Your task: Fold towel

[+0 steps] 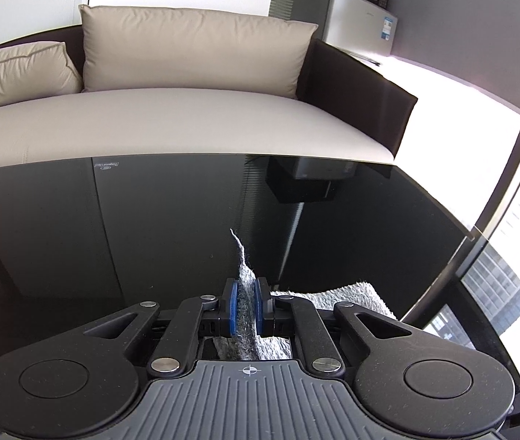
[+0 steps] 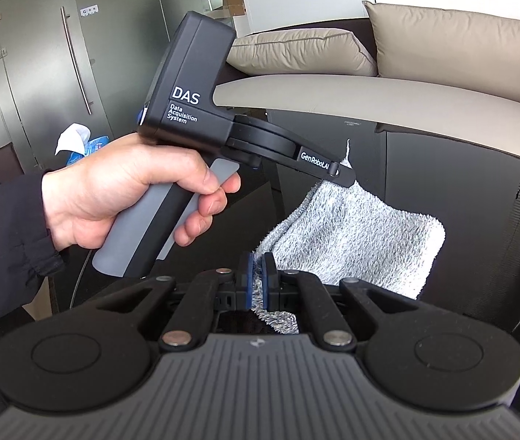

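Towel point(image 2: 351, 234) pinched, left gripper point(image 2: 344, 168) labelled "DAS", "GenRoboLAI"

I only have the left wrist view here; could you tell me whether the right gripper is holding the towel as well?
Observer: Yes, the right gripper is shut on the towel edge.
Operator: Thank you. How does the cloth hang between the two?
Observer: It drapes doubled over, its free end hanging to the right.
Operator: And who holds my left gripper?
Observer: A bare left hand grips its grey handle, the gripper pinching a towel corner.
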